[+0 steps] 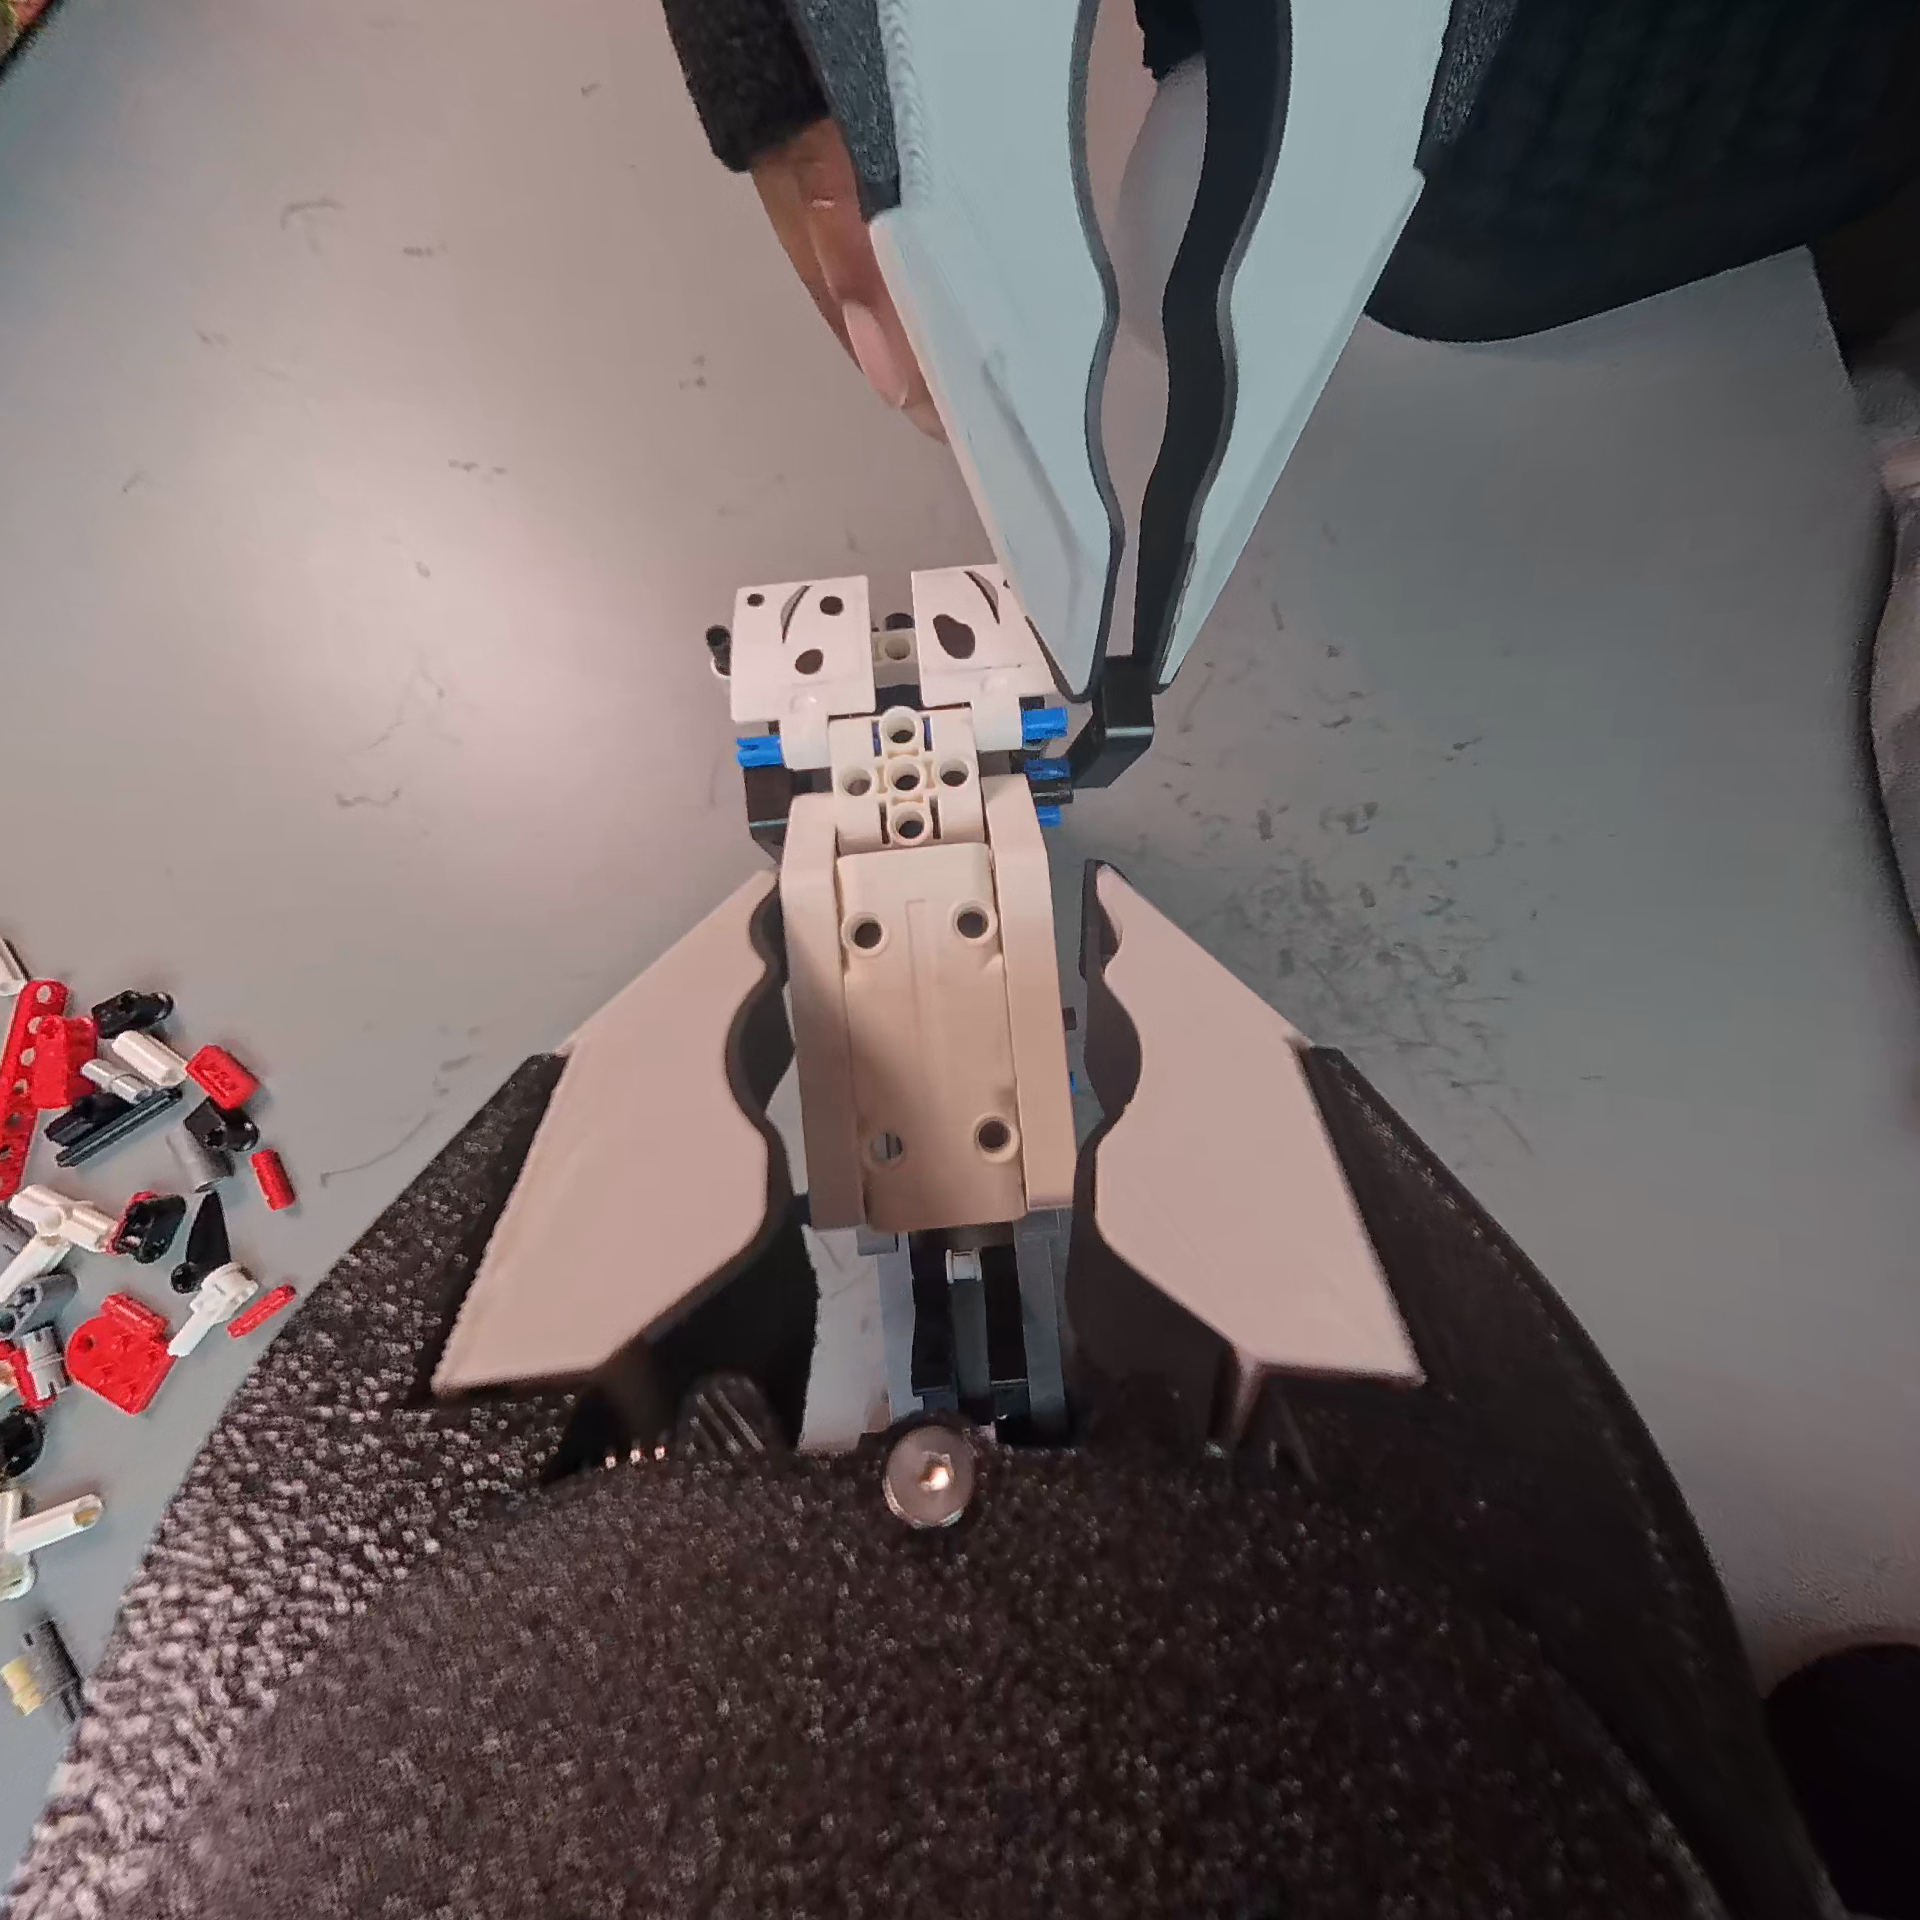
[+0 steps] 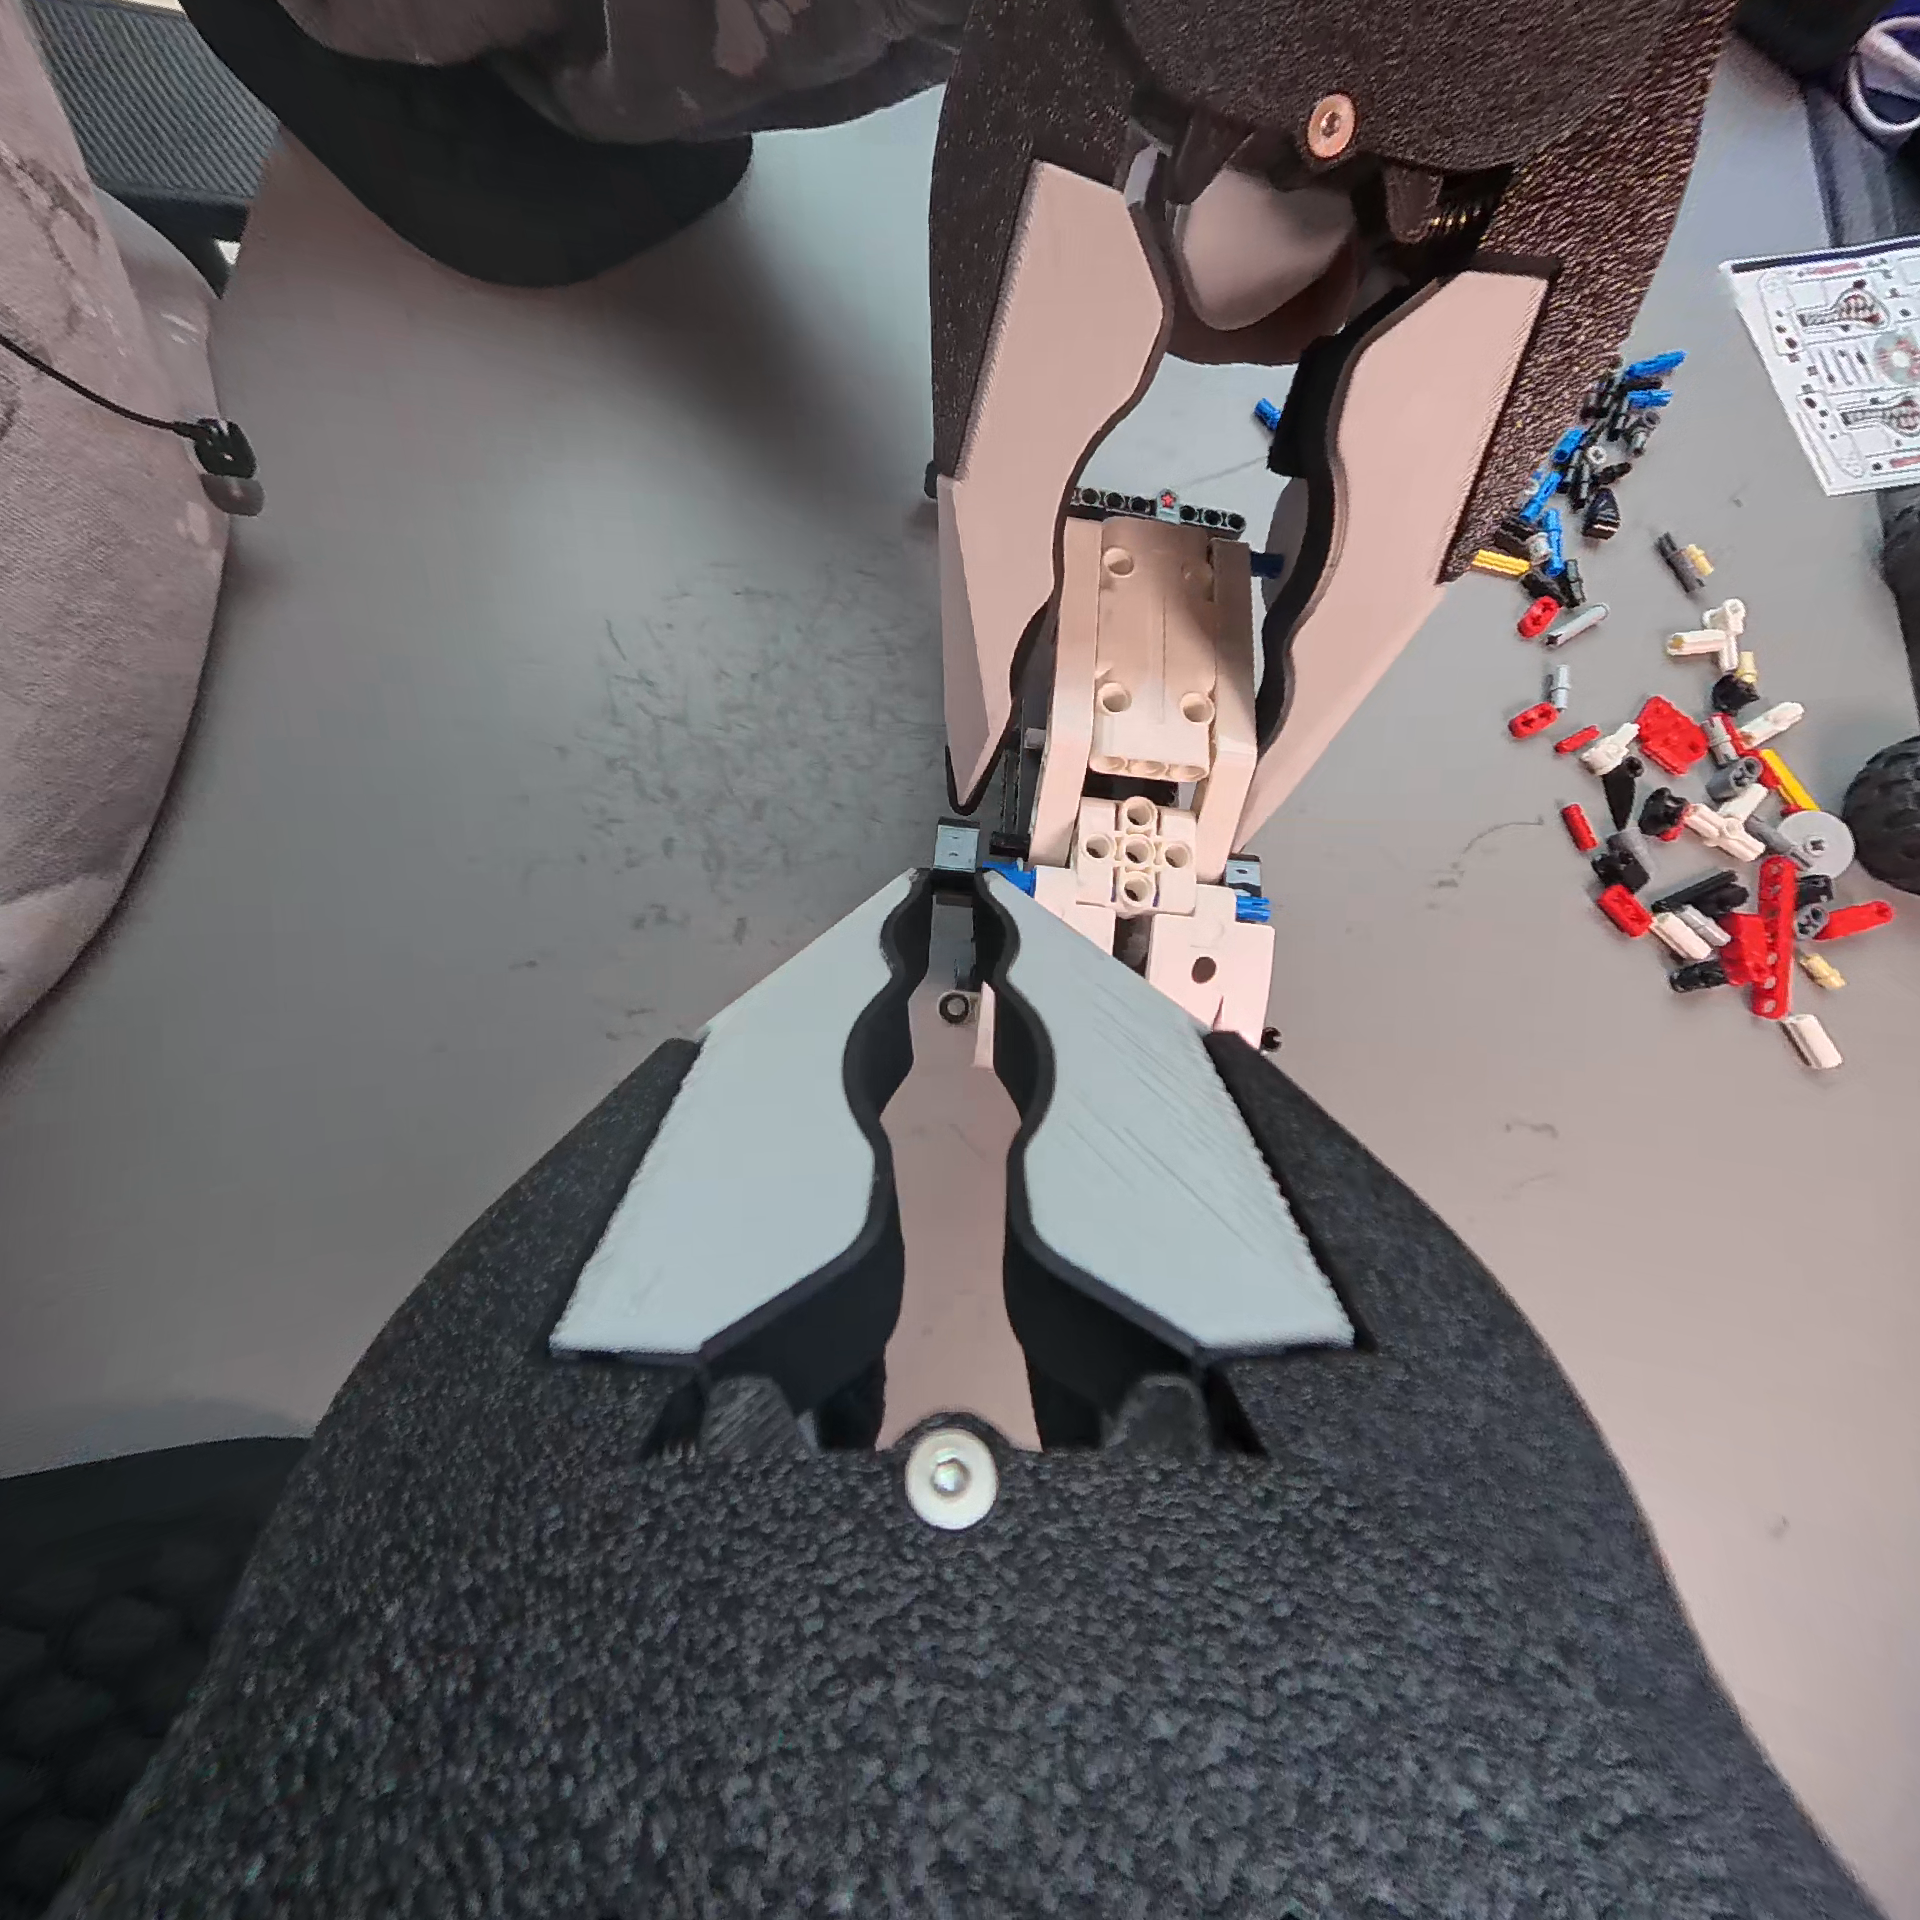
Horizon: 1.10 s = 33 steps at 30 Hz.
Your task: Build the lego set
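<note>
A white lego model with black frame parts and blue pins lies on the grey table. My left gripper is shut on the model's white body, one finger on each side. My right gripper comes in from the far side and is shut on a black beam at the model's far right corner, beside the blue pins. In the right wrist view, the right gripper pinches that black beam against the model. The left gripper clamps the model from above it.
A pile of loose red, white and black parts lies at the left, also in the right wrist view. Blue and black pins, a printed sheet and a black tyre lie farther right. Grey fabric borders the left. Left tips to right tips: about 4 centimetres.
</note>
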Motion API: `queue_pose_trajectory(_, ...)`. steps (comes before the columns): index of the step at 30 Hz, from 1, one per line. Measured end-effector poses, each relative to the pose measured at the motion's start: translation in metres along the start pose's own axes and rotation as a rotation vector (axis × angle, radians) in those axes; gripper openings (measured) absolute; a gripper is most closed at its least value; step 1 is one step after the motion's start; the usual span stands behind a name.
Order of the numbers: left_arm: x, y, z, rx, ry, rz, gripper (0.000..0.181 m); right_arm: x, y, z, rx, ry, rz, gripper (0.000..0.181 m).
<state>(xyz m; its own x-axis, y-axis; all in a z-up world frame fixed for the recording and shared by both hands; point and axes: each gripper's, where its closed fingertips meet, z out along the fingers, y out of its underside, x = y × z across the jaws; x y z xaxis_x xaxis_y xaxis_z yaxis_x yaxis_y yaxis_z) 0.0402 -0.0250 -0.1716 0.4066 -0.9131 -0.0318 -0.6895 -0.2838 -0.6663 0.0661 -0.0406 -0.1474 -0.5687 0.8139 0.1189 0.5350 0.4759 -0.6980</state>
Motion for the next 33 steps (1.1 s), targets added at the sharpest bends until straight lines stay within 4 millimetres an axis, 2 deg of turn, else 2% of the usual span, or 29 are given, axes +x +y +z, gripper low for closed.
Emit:
queue_pose_trajectory(21, 0.004, -0.002, 0.000, 0.040, 0.029, -0.014, 0.055, 0.001, -0.006, -0.006, 0.039, 0.046, -0.007, 0.007)
queue_pose_trajectory(33, 0.008, -0.009, -0.007, 0.088, 0.052, -0.020, 0.062, -0.005, -0.004, -0.013, 0.115, -0.016, 0.038, 0.007)
